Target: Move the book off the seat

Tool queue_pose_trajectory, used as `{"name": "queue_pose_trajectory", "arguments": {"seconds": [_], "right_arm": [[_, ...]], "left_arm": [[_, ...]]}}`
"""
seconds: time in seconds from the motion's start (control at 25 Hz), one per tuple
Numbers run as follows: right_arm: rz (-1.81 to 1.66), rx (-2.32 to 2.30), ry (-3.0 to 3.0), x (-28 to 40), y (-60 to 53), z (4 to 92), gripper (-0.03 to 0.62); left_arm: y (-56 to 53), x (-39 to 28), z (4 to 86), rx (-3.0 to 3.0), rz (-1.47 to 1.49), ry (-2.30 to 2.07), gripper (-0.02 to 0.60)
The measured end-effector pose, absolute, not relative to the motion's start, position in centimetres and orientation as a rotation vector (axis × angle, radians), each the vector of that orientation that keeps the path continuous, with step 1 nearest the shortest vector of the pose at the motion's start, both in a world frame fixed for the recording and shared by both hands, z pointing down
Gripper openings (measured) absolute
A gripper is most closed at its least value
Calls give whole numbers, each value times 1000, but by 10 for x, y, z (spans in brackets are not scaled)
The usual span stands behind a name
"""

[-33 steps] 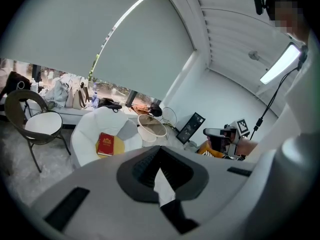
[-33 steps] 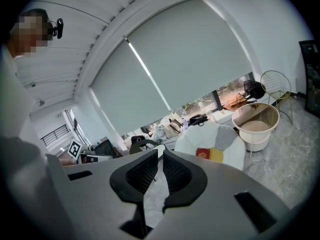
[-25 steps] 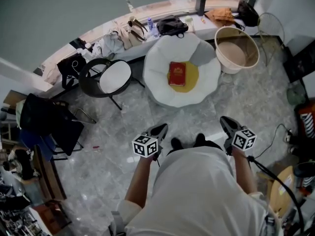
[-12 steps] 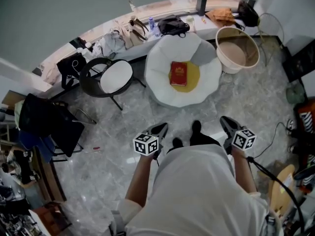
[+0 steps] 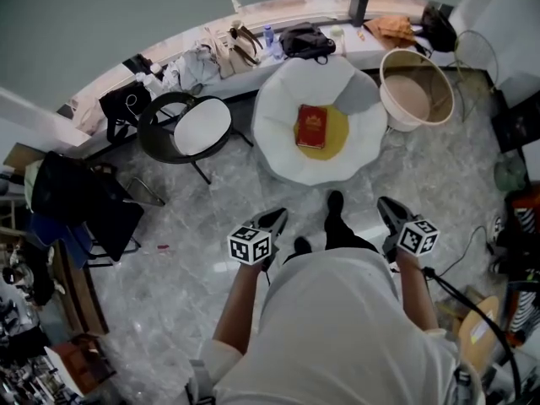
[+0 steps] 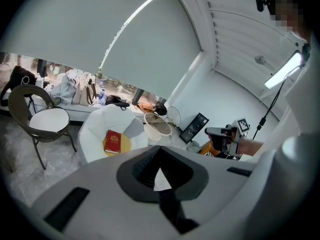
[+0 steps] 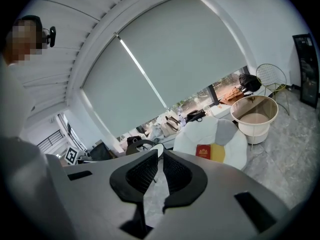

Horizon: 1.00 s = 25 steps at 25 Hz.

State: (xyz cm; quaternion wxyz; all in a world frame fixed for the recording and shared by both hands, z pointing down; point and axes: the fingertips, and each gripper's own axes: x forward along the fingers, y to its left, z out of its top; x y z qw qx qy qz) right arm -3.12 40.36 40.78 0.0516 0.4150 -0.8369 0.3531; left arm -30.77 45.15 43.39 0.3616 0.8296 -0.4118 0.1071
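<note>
The book (image 5: pixel 311 126), red with a gold emblem on its cover, is lying flat in the middle of the white petal-shaped seat (image 5: pixel 278 137). It is resting partly on a yellow cushion (image 5: pixel 336 135), and a grey cushion (image 5: pixel 361 99) is sitting just beside that, toward the seat's back. Nothing is touching the book.

The left gripper (image 5: pixel 278 218) and the right gripper (image 5: pixel 386 206) are hovering close to the person's body, well apart from the seat and pointing toward it over the marbled floor (image 5: pixel 211 218). One dark shoe (image 5: pixel 335 205) is showing on the floor between them. In the left gripper view the jaws are pressing together with nothing in them, and the book is showing small beyond them on the seat. In the right gripper view the jaws are leaving only a thin slit, again with nothing between them.

A black chair with a round white pad (image 5: pixel 198 132) is standing to the left of the seat, and a round beige tub (image 5: pixel 415 95) is standing to its right. Behind them a window ledge (image 5: pixel 354 53) is carrying bags, including a black bag (image 5: pixel 305 39)
</note>
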Motion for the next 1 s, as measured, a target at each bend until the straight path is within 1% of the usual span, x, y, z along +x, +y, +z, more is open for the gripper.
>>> {"name": "queue_pose_trajectory", "arguments": {"seconds": [0.44, 0.72, 1.0], "right_arm": [[1117, 1146, -2579, -25, 298, 411, 55], [1120, 1059, -2570, -7, 230, 411, 55], [1142, 927, -2523, 10, 185, 454, 55]], "left_arm": [[369, -286, 428, 2080, 268, -1128, 2], [314, -265, 430, 2035, 274, -1169, 2], [275, -240, 454, 1972, 337, -1181, 2]]}}
